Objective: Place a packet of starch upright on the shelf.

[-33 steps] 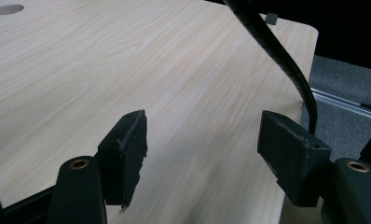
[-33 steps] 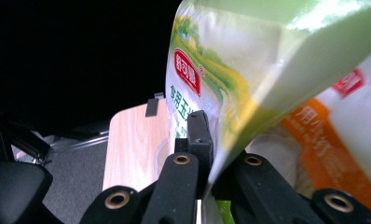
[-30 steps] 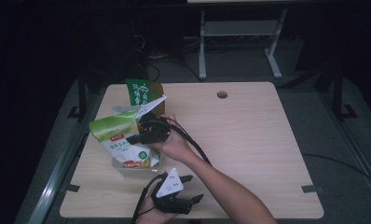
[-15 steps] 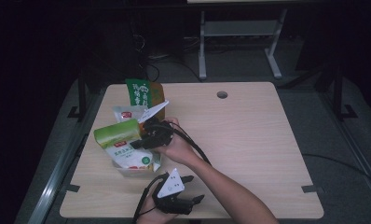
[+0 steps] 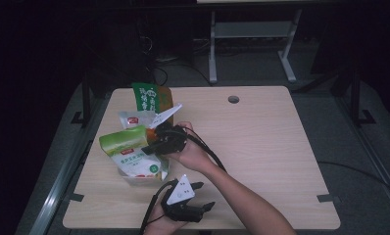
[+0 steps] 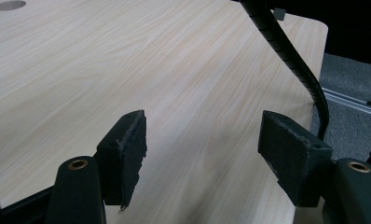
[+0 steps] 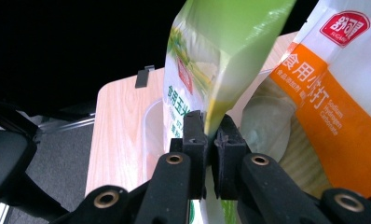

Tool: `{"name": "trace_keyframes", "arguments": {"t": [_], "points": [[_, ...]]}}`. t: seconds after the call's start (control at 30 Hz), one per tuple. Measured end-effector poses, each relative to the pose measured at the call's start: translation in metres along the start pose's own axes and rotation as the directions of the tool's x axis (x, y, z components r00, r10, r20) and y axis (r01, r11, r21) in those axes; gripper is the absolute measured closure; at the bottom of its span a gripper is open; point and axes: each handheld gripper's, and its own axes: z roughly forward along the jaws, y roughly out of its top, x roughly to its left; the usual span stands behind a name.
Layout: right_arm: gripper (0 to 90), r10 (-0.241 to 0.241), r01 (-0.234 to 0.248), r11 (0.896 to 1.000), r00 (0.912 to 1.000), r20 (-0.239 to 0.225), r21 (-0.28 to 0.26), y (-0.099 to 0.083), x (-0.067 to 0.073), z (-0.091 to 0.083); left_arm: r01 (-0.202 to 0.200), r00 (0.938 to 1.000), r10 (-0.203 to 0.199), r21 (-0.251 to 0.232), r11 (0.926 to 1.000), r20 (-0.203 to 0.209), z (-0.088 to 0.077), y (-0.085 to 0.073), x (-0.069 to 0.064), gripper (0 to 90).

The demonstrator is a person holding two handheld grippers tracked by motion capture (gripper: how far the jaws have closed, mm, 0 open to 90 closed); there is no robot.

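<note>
The left gripper [image 5: 203, 196] is sitting nearest the person at the table's [image 5: 271, 147] front edge, its jaws standing wide apart with only bare wood between them, a black ribbed cable [image 6: 291, 56] arching past just beyond its far jaw. Ahead of it, the right gripper [image 5: 149, 148] is pinching the thin side edge of the green-topped bag [image 5: 132, 152]; its jaws have just been closing and are now pressing together on that seam, the bag hanging tilted just in front of them. Directly under the bag a clear tub [image 5: 134, 180] is resting on the table. Just beyond the right gripper a white and orange bag [image 7: 333, 88] is standing, and farther still a green carton [image 5: 151, 97] is standing upright.
</note>
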Motion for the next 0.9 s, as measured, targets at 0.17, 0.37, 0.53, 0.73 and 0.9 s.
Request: {"name": "trace_keyframes", "arguments": {"t": [0.17,0.37,0.53,0.73,0.9], "points": [[86.0,-0.011,0.011,1.0,0.9999,0.005,0.005,-0.002,0.0,0.0,-0.002,1.0,0.002,0.003,1.0,0.001,0.0,0.0,0.0,31.4],[86.9,-0.005,0.005,1.0,1.0,0.001,0.01,-0.006,0.0,-0.001,-0.007,1.0,0.007,-0.001,1.0,0.0,0.001,0.0,0.0,31.0],[87.8,0.012,-0.012,1.0,0.9999,0.001,0.025,-0.015,-0.002,-0.003,0.008,1.0,-0.008,-0.001,1.0,0.001,0.001,-0.001,0.0,30.8],[86.8,0.023,-0.023,0.999,0.9997,0.003,0.034,-0.021,-0.006,-0.005,0.014,0.9999,-0.014,0.008,0.9999,0.004,0.002,-0.001,-0.001,30.7],[82.9,0.01,-0.01,1.0,0.9999,0.005,0.013,-0.02,-0.005,-0.006,0.001,1.0,-0.001,0.005,1.0,0.004,0.003,-0.001,-0.001,30.6]]}}
